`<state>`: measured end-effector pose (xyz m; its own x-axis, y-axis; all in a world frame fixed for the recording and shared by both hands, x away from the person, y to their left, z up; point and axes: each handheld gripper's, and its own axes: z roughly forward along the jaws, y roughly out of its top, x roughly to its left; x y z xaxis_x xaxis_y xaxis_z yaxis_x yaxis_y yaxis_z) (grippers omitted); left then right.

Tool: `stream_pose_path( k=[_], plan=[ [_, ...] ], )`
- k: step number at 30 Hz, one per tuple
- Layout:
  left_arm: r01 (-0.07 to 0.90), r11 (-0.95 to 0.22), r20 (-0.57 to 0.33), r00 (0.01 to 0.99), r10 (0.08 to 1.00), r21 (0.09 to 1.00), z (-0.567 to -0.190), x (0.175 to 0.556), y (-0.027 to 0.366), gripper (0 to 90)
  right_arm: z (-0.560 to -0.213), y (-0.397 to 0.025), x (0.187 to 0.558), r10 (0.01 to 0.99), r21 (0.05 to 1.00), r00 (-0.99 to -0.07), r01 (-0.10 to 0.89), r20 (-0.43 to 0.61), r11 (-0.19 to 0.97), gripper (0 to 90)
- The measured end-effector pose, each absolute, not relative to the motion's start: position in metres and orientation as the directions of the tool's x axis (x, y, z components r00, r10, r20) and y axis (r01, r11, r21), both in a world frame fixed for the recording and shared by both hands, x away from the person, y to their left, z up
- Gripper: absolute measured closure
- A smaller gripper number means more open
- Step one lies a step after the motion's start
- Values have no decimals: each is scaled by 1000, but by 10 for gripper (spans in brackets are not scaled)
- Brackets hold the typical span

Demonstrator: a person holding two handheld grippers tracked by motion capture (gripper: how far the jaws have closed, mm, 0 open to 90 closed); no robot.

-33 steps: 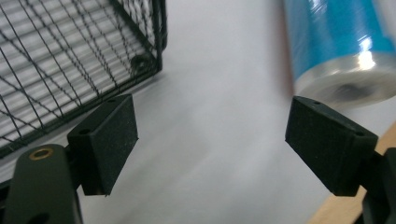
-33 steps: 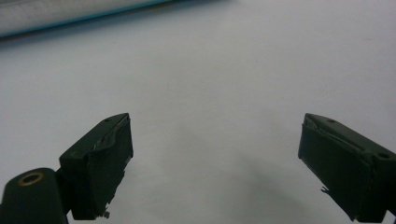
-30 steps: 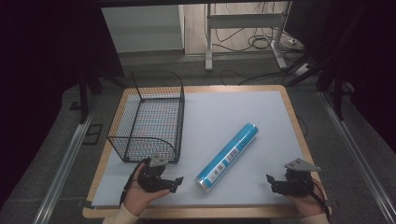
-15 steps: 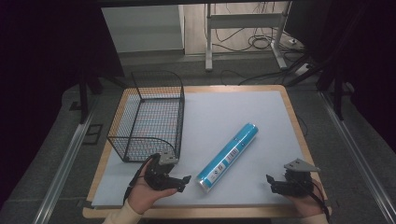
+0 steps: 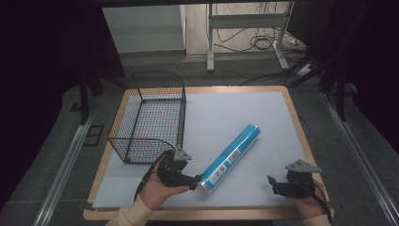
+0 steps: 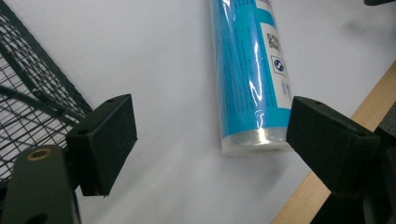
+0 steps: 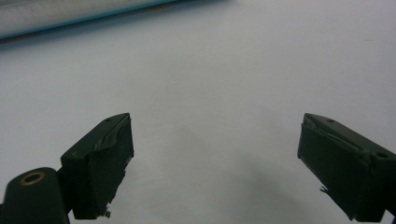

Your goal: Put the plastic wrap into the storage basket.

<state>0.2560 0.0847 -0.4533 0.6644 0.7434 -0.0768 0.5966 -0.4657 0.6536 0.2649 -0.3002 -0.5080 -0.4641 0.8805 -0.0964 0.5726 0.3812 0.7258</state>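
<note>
A long blue cylindrical tube wrapped in glossy clear film lies on its side on the white sheet covering the wooden-edged table, running diagonally from near centre up toward the far right. Its white label panel carries a small square code and round symbols, seen in the left gripper view; the print is too small to read. The film catches bright highlights, and the tube's near end is a pale, translucent cap.

The left gripper, held in a hand with a cream sleeve, sits just beside that near end, its jaws spread wide and the tube's end lying between them without contact. A black wire-mesh basket stands at the left. The right gripper rests at the near right, well apart from the tube, jaws parted over bare sheet.
</note>
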Motion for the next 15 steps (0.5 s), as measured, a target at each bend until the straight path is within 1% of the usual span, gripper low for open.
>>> stream_pose_path(
  k=[3,15],
  plan=[
    [597,-474,-65,663,746,647,-454,258,81,161,-508,-299,265,879,724,-467,573,-97,384,107],
    [586,-506,-63,690,721,632,-452,273,58,166,-508,-300,265,880,729,-465,570,-94,379,107]
  ],
)
